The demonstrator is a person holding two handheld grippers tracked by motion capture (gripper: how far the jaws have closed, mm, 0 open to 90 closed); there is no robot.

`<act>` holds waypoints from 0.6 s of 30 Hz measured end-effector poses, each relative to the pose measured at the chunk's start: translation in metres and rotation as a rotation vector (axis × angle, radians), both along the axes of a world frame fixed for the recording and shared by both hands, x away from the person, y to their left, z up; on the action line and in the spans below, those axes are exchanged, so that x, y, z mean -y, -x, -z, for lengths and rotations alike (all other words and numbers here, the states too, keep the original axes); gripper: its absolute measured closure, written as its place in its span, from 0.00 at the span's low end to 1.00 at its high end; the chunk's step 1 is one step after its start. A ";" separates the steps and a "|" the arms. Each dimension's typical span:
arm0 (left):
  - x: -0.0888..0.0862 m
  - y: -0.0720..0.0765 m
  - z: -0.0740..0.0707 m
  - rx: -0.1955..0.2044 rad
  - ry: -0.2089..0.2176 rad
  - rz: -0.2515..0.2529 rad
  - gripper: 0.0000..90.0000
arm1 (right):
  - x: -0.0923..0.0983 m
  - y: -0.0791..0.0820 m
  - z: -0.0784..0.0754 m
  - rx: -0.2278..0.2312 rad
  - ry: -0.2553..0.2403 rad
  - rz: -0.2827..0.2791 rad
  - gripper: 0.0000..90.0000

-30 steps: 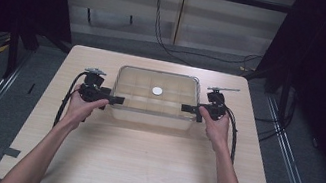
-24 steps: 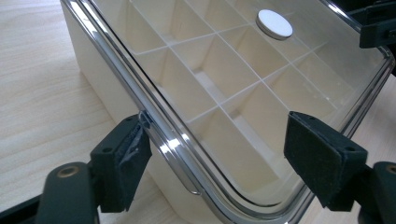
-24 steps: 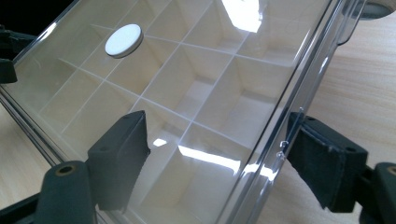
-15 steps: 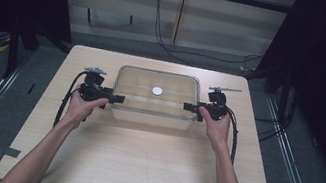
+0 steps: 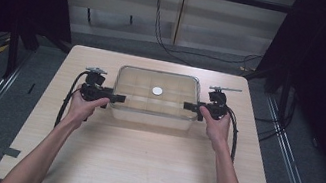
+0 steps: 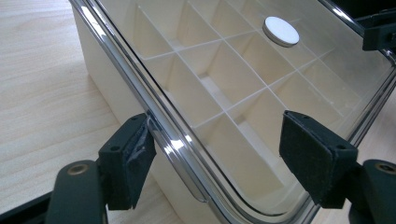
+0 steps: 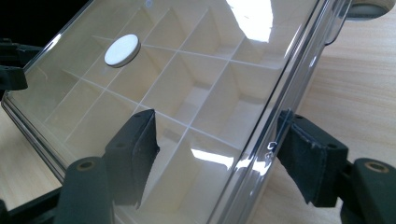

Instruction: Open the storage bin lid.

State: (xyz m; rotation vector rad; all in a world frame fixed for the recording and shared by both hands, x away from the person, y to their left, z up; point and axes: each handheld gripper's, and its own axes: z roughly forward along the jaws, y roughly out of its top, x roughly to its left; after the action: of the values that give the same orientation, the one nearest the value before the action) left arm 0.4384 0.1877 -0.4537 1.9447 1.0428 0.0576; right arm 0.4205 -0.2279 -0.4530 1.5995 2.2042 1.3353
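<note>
clear-lidded divided box (image 5: 155, 99), flat, apparently closed

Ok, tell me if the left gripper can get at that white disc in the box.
Probably not as things stand. The white disc lies under the clear lid of the box, and the left gripper straddles that lid's edge, so the lid would have to come off first.

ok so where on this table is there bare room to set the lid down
The wide near strip of the table in front of the box, between the forearms, is bare. The strips left and right are narrower, crowded by the left gripper and right gripper with cables.
</note>
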 end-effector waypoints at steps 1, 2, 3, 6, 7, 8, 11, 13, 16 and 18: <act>0.000 0.000 0.000 0.000 0.003 -0.001 0.30 | 0.000 0.000 0.000 0.000 -0.002 0.001 0.33; 0.000 0.000 0.000 -0.001 0.002 -0.003 0.30 | 0.000 0.000 0.000 0.000 -0.002 0.001 0.33; 0.000 0.000 0.000 -0.006 0.005 -0.007 0.31 | 0.000 0.000 0.000 -0.001 -0.001 0.003 0.33; -0.001 0.000 0.000 -0.007 0.009 -0.011 0.32 | 0.000 0.000 0.000 0.000 0.000 0.005 0.33; -0.001 0.000 0.000 -0.007 0.009 -0.012 0.32 | -0.001 0.000 0.000 0.003 0.005 0.006 0.33; -0.001 0.000 0.000 -0.008 0.010 -0.013 0.32 | -0.001 0.001 -0.001 0.007 0.011 0.010 0.33; -0.001 0.000 0.001 -0.006 0.013 -0.009 0.33 | -0.001 0.001 -0.002 0.010 0.028 0.019 0.33; -0.002 0.000 0.000 -0.005 0.011 -0.013 0.33 | -0.003 0.001 -0.002 0.019 0.043 0.011 0.31; -0.001 0.000 0.000 -0.007 0.010 -0.015 0.33 | -0.004 0.001 -0.003 0.019 0.052 0.018 0.30; -0.001 0.000 0.000 -0.007 0.007 -0.018 0.33 | -0.004 0.001 -0.004 0.023 0.058 0.022 0.30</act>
State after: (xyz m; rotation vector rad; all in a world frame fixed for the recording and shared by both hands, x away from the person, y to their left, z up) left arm 0.4380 0.1886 -0.4534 1.9307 1.0641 0.0569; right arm 0.4192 -0.2239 -0.4494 1.5759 2.1841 1.2654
